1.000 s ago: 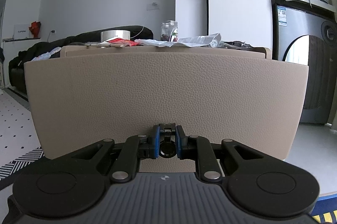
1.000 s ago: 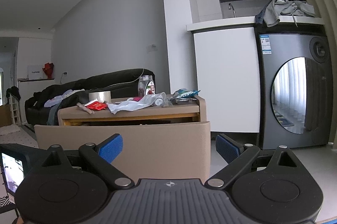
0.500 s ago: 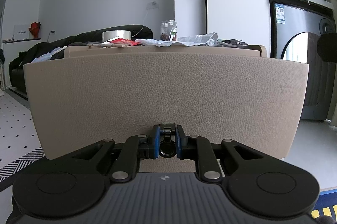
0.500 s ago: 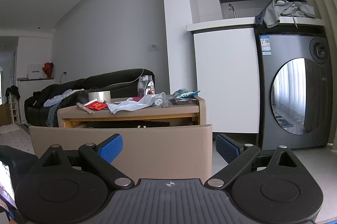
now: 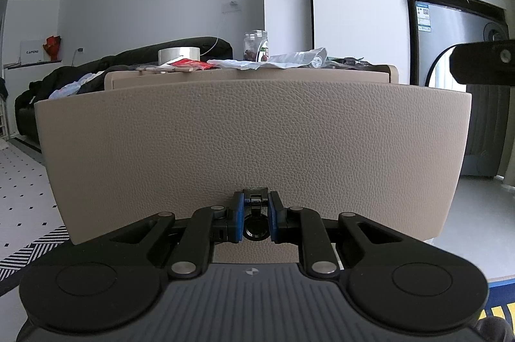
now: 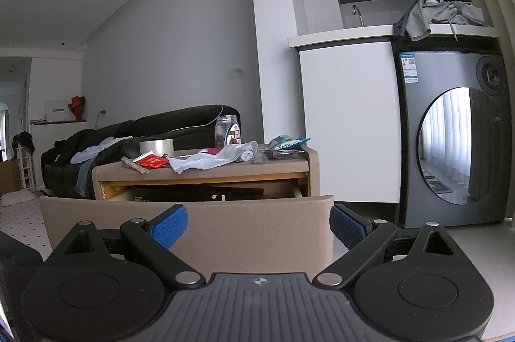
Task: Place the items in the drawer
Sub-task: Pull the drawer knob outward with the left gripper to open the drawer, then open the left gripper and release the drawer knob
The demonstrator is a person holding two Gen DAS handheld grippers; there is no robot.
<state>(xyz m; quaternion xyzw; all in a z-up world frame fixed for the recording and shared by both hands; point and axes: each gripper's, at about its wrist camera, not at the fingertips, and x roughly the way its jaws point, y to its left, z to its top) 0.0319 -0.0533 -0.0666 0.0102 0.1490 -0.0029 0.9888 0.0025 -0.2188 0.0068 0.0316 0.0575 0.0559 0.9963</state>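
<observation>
A beige leather drawer front (image 5: 254,145) fills the left wrist view, and my left gripper (image 5: 255,219) is shut on its small black pull handle (image 5: 255,223). In the right wrist view the drawer (image 6: 193,229) stands pulled out from the beige cabinet (image 6: 206,170), with a dark flat item (image 6: 196,193) inside. My right gripper (image 6: 257,227) hangs open in front of the drawer front, holding nothing. On the cabinet top lie a tape roll (image 6: 156,146), a red packet (image 6: 151,162), a clear plastic bag (image 6: 212,160), a glass jar (image 6: 228,131) and a blue snack bag (image 6: 288,143).
A dark sofa (image 6: 135,136) with clothes stands behind the cabinet. To the right are a white counter unit (image 6: 351,123) and a grey washing machine (image 6: 454,142) with clothes on top. The other gripper (image 5: 482,65) juts in at the left view's right edge.
The drawer has slid further out with my left gripper on its handle, showing more of its inside. The right gripper has come into the left view's right edge.
</observation>
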